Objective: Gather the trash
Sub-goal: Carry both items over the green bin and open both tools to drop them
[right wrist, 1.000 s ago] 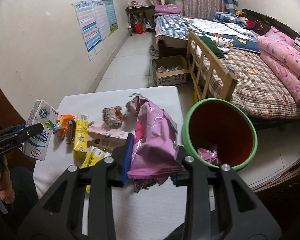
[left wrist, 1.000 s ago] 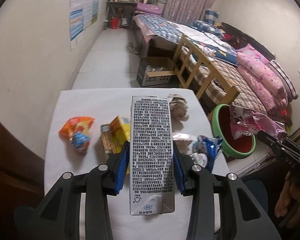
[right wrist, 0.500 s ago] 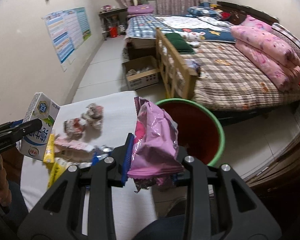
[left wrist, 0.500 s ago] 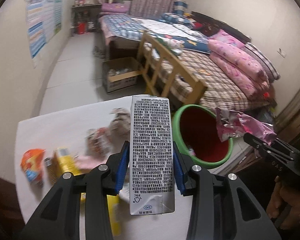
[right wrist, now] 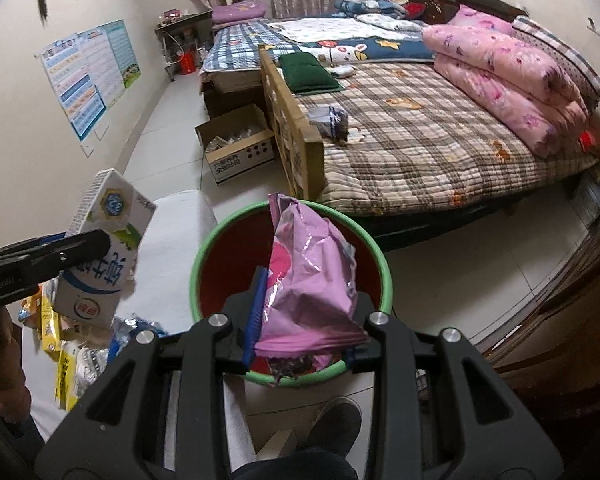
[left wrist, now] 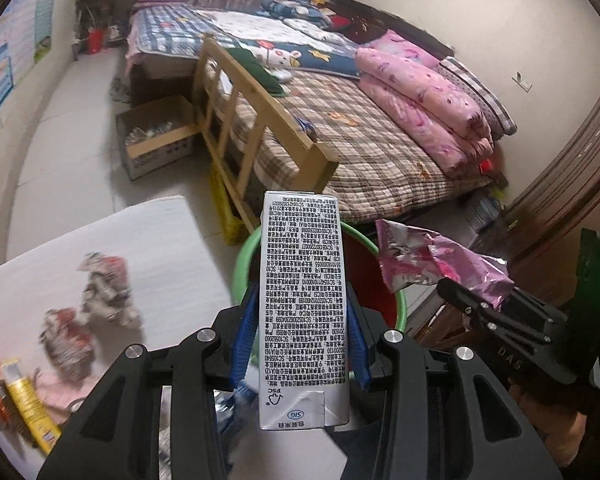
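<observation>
Your left gripper (left wrist: pixel 300 344) is clamped on an upright milk carton (left wrist: pixel 302 312), its blue pads pressed to both narrow sides, at the centre of the left wrist view. A second ago that carton stood in front of the white table (left wrist: pixel 156 240) and its scattered litter; now the table has slid to the lower left of the frame and the green-rimmed bin (left wrist: pixel 244 264) sits directly behind the carton.

Your right gripper (right wrist: pixel 300 328) is closed on a crumpled pink wrapper (right wrist: pixel 312 280), at the centre of the right wrist view. One second back the bin (right wrist: pixel 204 248) lay at right of centre, beside the wrapper; now its red inside fills the middle of the frame behind the wrapper.

In the right wrist view the carton (right wrist: pixel 100 256) has shifted from the far left edge toward the bin. Both grips look unchanged.

Crumpled wrappers (left wrist: pixel 104 292) and a yellow packet (left wrist: pixel 32 408) remain on the table, blurred at the lower left of the left wrist view. Whether either item is right over the bin's mouth cannot be told from these angles.
</observation>
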`<state>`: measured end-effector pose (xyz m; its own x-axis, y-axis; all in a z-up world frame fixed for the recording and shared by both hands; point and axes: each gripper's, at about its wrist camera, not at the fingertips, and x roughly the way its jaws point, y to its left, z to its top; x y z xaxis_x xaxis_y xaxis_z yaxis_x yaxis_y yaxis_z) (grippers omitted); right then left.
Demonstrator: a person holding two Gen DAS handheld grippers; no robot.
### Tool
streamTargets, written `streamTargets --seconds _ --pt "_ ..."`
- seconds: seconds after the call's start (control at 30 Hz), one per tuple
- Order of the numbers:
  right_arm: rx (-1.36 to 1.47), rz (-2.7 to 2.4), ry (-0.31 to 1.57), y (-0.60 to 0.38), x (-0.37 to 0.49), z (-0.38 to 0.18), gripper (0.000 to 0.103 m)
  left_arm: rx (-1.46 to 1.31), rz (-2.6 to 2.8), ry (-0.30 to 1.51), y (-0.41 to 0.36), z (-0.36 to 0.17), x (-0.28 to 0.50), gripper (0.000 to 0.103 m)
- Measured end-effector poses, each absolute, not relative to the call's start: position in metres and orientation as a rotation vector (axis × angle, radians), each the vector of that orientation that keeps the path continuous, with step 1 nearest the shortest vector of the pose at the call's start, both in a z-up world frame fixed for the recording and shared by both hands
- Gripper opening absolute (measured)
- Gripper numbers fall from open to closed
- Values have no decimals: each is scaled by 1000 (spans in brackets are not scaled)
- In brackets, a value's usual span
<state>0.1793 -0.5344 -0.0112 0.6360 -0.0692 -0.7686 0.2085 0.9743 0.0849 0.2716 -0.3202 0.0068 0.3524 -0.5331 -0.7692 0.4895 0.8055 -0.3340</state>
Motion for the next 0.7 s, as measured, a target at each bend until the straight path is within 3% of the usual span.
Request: streamTargets --seconds 0.47,0.5,0.53,0.57,0.6,0.63,0.67,0.7 --pt "214 -151 933 -561 209 -57 32 -33 -715 1109 -382 -41 307 38" --pt "213 -150 935 -562 211 -59 36 -34 -715 1107 -385 -41 309 40" --pt "207 -151 933 -562 211 -59 42 -36 -713 1105 -385 -41 310 55" --pt "196 -155 931 -561 212 -60 57 -37 -705 1100 -386 -41 311 64" --pt "187 -155 927 -560 212 -59 63 -39 -688 1082 -385 -38 313 79" --pt "178 -154 918 -559 211 -59 75 -41 -685 1074 -383 -35 314 86" --pt "173 -153 914 -557 210 -59 82 -45 -683 1063 -382 -33 316 87" --pt "169 -150 910 -556 210 -58 83 -49 -679 1053 -379 -31 316 87"
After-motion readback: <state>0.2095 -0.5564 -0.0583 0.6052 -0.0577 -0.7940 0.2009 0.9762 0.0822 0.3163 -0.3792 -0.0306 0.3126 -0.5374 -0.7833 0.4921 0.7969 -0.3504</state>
